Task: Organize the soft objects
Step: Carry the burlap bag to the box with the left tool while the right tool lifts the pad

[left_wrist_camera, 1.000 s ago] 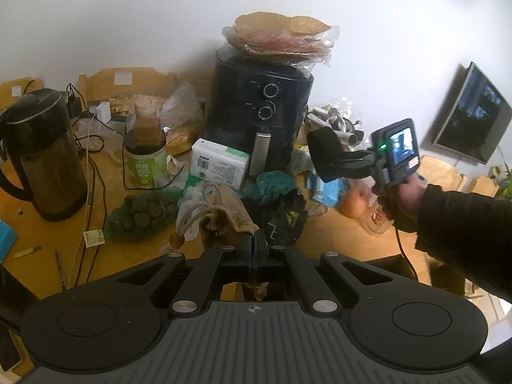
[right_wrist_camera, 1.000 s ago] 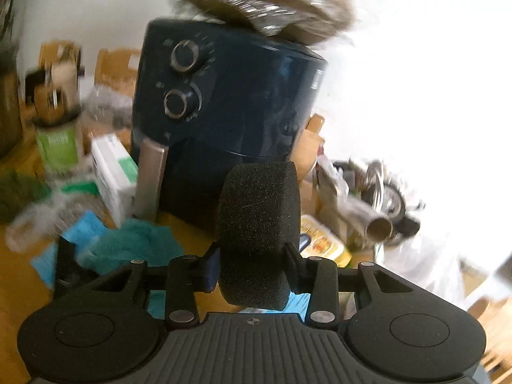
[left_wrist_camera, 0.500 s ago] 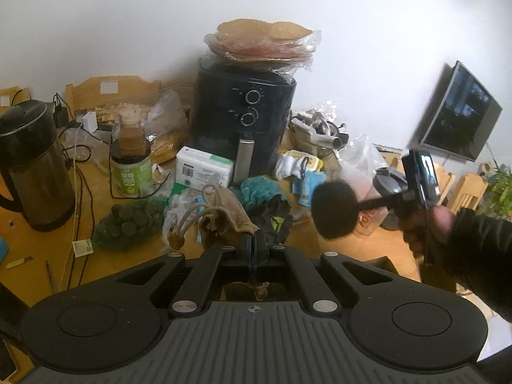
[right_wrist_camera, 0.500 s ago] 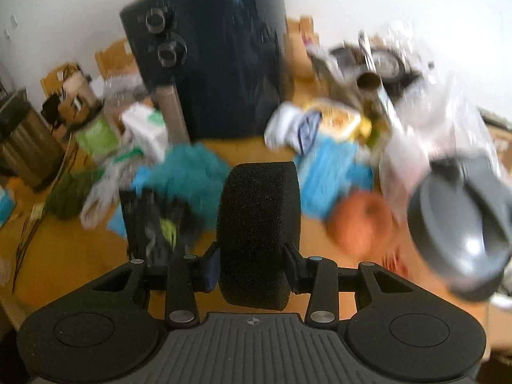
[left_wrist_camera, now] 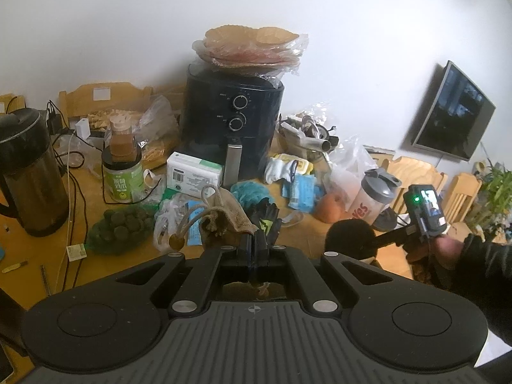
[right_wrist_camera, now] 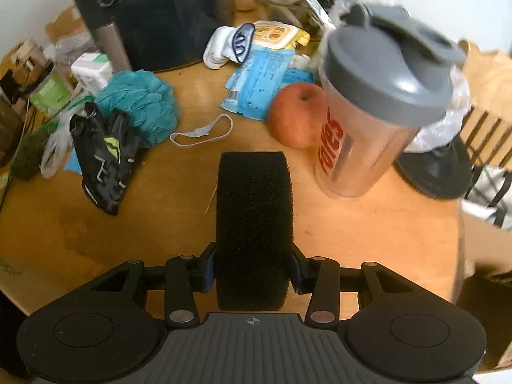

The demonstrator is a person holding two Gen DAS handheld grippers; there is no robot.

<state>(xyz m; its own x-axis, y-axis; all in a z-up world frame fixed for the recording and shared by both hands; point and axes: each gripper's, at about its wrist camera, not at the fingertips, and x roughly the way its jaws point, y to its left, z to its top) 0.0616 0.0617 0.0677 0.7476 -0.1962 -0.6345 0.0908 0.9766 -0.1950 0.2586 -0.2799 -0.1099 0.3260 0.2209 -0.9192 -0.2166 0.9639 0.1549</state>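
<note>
My left gripper (left_wrist_camera: 255, 244) is shut on a brown burlap drawstring pouch (left_wrist_camera: 224, 220), which hangs in front of its fingers above the wooden table (right_wrist_camera: 80, 224). My right gripper (right_wrist_camera: 252, 268) has a black foam sponge (right_wrist_camera: 254, 211) between its pads and points steeply down at bare wood. Its jaws are opening, though the pads still touch the sponge's sides. The left wrist view shows the same sponge (left_wrist_camera: 350, 238) low at the right. A teal bath pouf (right_wrist_camera: 140, 102), a black glove (right_wrist_camera: 102, 160), a white sock (right_wrist_camera: 224, 48) and a face mask (right_wrist_camera: 201, 132) lie on the table.
A grey-lidded shaker bottle (right_wrist_camera: 368, 121) and an apple (right_wrist_camera: 296, 115) stand just right of the sponge. Behind are a black air fryer (left_wrist_camera: 232, 121), a kettle (left_wrist_camera: 28, 172), a green jar (left_wrist_camera: 123, 176) and a bag of green balls (left_wrist_camera: 121, 227). The table's edge runs close at the right.
The right gripper has swung the sponge from in front of the air fryer down and to the right, tipping toward the table beside the shaker. The left gripper has hardly moved.
</note>
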